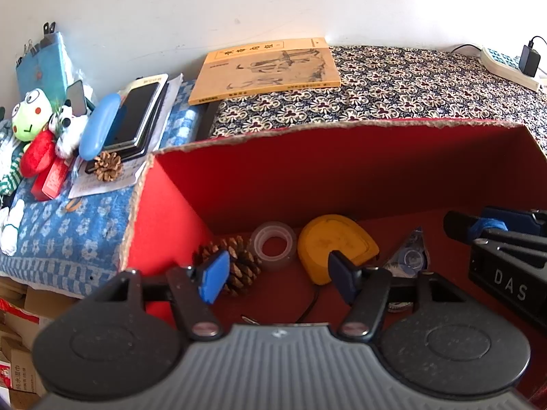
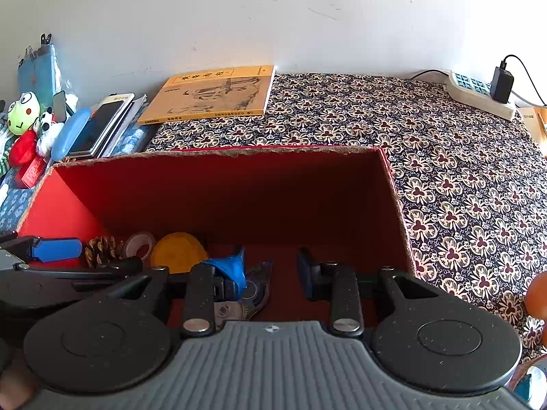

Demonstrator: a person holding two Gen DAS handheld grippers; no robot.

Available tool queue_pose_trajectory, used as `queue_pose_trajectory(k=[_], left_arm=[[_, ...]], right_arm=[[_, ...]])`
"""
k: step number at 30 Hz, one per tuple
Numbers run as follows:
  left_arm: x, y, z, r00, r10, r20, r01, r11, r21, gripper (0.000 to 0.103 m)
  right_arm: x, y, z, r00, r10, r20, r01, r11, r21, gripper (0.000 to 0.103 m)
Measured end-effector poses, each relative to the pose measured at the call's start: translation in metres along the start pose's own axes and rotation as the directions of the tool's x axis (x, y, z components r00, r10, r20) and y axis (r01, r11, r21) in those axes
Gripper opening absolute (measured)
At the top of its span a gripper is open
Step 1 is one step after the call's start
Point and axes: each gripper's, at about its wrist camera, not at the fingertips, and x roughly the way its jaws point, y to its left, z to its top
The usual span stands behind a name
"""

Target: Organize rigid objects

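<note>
Cardboard box (image 2: 218, 188), red, ragged rim | scaly pinecone (image 1: 239, 263) | clear tape ring (image 1: 273, 244)

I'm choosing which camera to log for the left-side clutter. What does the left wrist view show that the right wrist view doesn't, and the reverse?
Only the left wrist view shows the loose pine cone lying on papers outside the red box.

Only the right wrist view shows an orange round object at its right edge.

Both show the box holding a pine cone, tape roll and yellow case, plus the book.
</note>
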Motion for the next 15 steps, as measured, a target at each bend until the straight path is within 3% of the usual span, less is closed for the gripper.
queue_pose_trajectory(k=[15], left_arm=[[-0.0019,-0.0018,0.0001,1.0,0.013,0.019,-0.013,1.0,0.002,0.066]], right_arm=[[0.0002,0.0003,-0.0001,1.0,0.0,0.0,0.0,1.0,0.0,0.015]])
